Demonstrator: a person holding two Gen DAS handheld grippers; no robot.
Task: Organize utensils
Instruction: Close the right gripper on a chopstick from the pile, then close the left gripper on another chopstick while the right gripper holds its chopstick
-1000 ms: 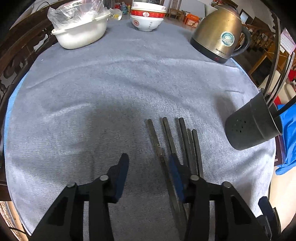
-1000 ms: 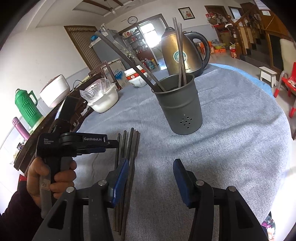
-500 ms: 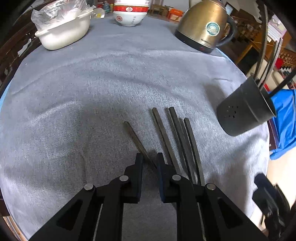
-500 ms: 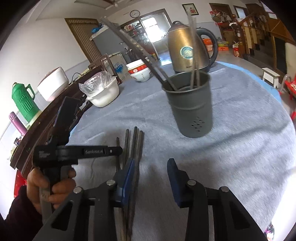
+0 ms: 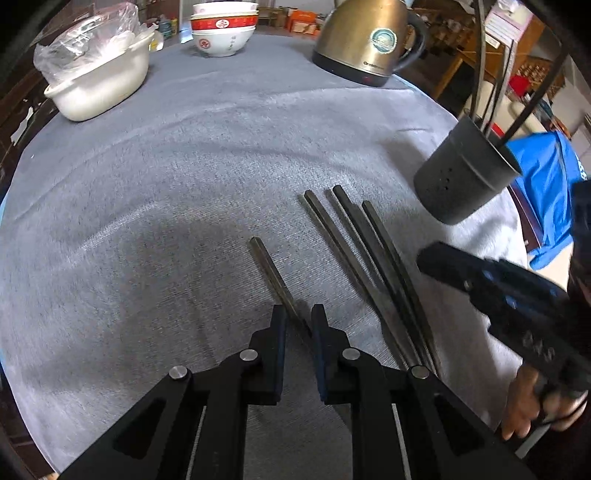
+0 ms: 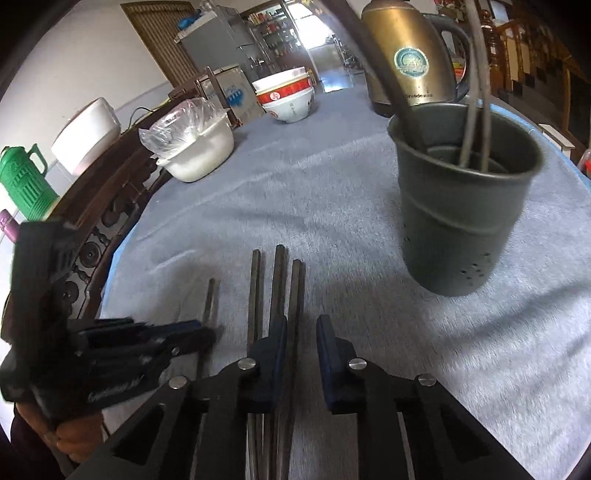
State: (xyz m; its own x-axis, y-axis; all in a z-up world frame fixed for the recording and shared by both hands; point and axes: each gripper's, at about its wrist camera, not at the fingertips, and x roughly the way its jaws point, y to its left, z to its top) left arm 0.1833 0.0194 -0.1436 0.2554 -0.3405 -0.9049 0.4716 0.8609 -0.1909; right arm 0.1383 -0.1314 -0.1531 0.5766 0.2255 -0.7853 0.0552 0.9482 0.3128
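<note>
Dark chopsticks lie on the grey tablecloth. My left gripper (image 5: 298,317) is shut on one chopstick (image 5: 271,271), apart from the others to the left. Three more chopsticks (image 5: 364,251) lie side by side to its right; in the right wrist view they (image 6: 275,288) run under my right gripper (image 6: 301,326), whose jaws stand narrowly apart around the rightmost one (image 6: 295,295). A dark grey utensil cup (image 6: 461,206) holding several chopsticks stands upright ahead right; it also shows in the left wrist view (image 5: 461,177).
A gold kettle (image 5: 365,40), stacked red-and-white bowls (image 5: 221,31) and a white tub with a plastic bag (image 5: 99,79) stand along the far edge. The table edge and a blue chair (image 5: 546,192) are to the right.
My left gripper closed on the leftmost chopstick and drew it apart from the others. My right gripper moved forward over the chopsticks and its jaws narrowed.
</note>
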